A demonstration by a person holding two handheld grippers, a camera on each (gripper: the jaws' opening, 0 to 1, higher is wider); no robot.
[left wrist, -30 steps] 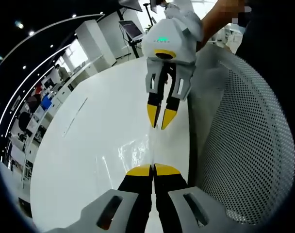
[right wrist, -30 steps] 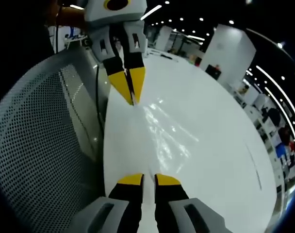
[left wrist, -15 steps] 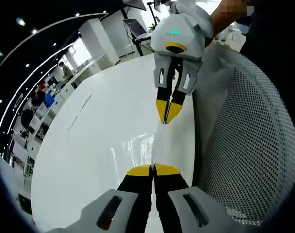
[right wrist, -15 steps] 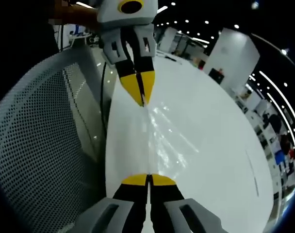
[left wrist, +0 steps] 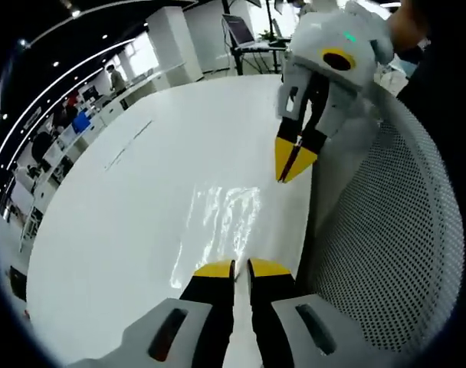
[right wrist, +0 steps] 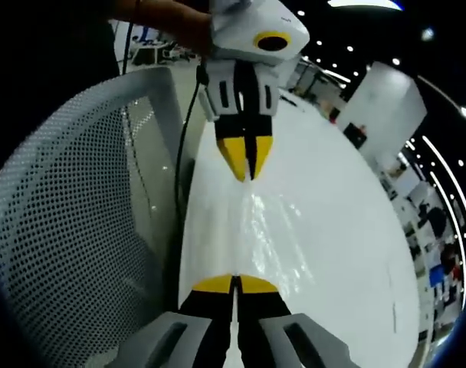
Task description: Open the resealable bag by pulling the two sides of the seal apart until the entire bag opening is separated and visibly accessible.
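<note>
Pinching clear bag point(left wrist: 221, 222) edges, left gripper point(left wrist: 234, 266), right gripper point(right wrist: 234, 280), seal barely discernible

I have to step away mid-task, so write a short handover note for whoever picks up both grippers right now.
Left gripper: jaws closed on one edge of the clear resealable bag.
Right gripper: jaws closed on the opposite edge of the bag; it also appears in the left gripper view.
The bag is stretched between the two grippers above the white table, beside a perforated grey chair back.
Done: both sides gripped, bag pulled taut.
Left: whether the seal has parted cannot be told from the glare; pull the sides apart until the whole opening is visibly open.
</note>
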